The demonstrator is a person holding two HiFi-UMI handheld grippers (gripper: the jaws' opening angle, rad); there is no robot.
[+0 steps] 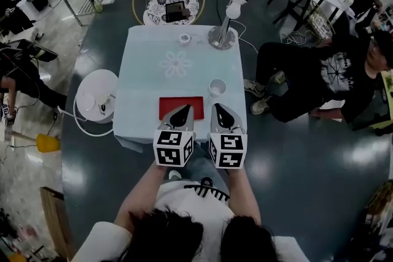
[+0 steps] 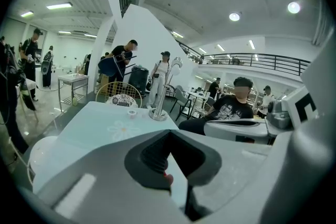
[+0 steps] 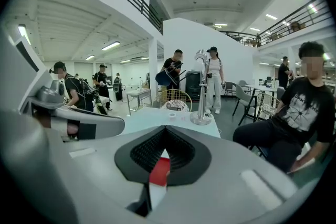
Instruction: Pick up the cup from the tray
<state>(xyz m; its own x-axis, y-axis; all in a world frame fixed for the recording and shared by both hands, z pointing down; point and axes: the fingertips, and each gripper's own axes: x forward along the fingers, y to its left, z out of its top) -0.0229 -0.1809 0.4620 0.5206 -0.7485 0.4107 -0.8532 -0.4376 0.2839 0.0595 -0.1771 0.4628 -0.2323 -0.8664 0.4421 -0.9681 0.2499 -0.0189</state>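
Hovering two empty grippers over the near edge of the desk, cup off the tray.

Holding the left gripper (image 1: 183, 110) above the red tray (image 1: 167, 107), which is lying along the near edge of the desk (image 1: 147, 83), jaws pressed together at the tips and pinching nothing. Poising the right gripper (image 1: 220, 110) just beside it, past the tray's right end, jaws likewise meeting tip to tip on nothing, with a strip of red showing through the gap behind them. Showing the white cup (image 1: 217, 88) upright on the pale cloth just beyond the tray's far right corner, apart from the tray and near the desk's right edge. Showing also a lamp (image 1: 224, 34) at the far right corner, a small white roll (image 1: 185, 38) beside it, and a seated person (image 1: 319, 77) off the desk's right edge.
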